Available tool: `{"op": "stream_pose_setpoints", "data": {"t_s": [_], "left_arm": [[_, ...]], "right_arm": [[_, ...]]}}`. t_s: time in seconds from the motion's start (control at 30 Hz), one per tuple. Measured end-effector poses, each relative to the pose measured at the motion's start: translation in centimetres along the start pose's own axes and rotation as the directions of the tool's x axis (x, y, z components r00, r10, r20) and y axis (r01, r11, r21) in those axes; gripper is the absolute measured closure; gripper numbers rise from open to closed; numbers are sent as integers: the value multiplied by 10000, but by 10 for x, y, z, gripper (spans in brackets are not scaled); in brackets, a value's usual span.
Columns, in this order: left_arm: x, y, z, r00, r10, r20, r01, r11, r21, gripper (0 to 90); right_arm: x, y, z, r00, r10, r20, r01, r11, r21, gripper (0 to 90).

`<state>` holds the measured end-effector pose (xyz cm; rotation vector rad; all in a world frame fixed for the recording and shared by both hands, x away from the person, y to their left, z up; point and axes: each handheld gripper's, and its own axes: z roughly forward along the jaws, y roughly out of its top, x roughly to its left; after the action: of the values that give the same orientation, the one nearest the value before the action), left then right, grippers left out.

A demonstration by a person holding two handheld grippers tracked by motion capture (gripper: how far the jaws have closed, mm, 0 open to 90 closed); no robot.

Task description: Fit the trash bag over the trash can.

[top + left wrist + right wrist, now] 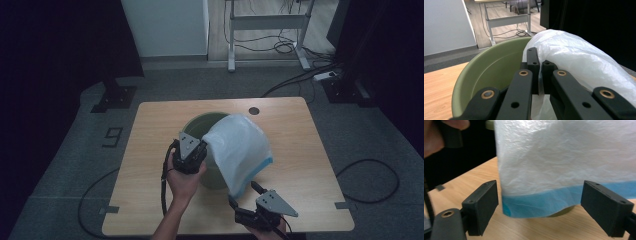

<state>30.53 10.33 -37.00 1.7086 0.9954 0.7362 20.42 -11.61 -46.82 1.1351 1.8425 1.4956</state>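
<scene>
On the bench: a green bin was set near the middle of the wooden top, with a white plastic bag draped over its right side.
Bag: thin, crinkled, white, with a blue band along its open edge; the bulk was hung outside the bin towards the near right corner, apparently so that it could be spread over the rim as a liner.
Left tongs: closed tightly on a fold of the bag at the bin's near rim; the film was seen pinched between the pads, judged to be held there as an anchor.
Right tongs: spread wide, nothing gripped; the blue edge of the bag was hung between the pads without being touched, the position judged suited to taking that hem.
Bench: light wood grain, rounded corners, a round cable hole at the far edge.
Room: dim; grey carpet marked with a taped figure, black cables trailed across it, a white desk frame and a pale panel stood beyond.
</scene>
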Motion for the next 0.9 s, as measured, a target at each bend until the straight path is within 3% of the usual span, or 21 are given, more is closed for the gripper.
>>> {"op": "stream_pose_setpoints", "data": {"t_s": [0.2,0.43,0.57,0.73,0.83,0.9], "left_arm": [[0,0,0,10000,-10,-3,10,10000,-4,891],[-2,1,0,10000,-9,30,9,10000,-16,890],[-2,2,0,10000,-14,45,14,10000,-12,891],[0,2,-2,10000,7,46,-6,10000,-66,891],[0,1,-4,10000,-24,64,24,9999,-117,890],[0,0,-5,10000,-14,88,15,9999,-145,890]], "right_arm": [[8,-2,-2,9985,-113,532,129,9995,-302,125],[23,-5,4,9971,-351,669,380,9984,-421,125],[26,-6,14,9869,-845,1377,892,9956,-288,147],[19,-7,20,9623,-951,2547,1040,9943,-218,345],[10,-3,18,9499,-1036,2948,1160,9929,-250,470],[0,1,16,9452,-993,3111,1147,9929,-316,625]]}}
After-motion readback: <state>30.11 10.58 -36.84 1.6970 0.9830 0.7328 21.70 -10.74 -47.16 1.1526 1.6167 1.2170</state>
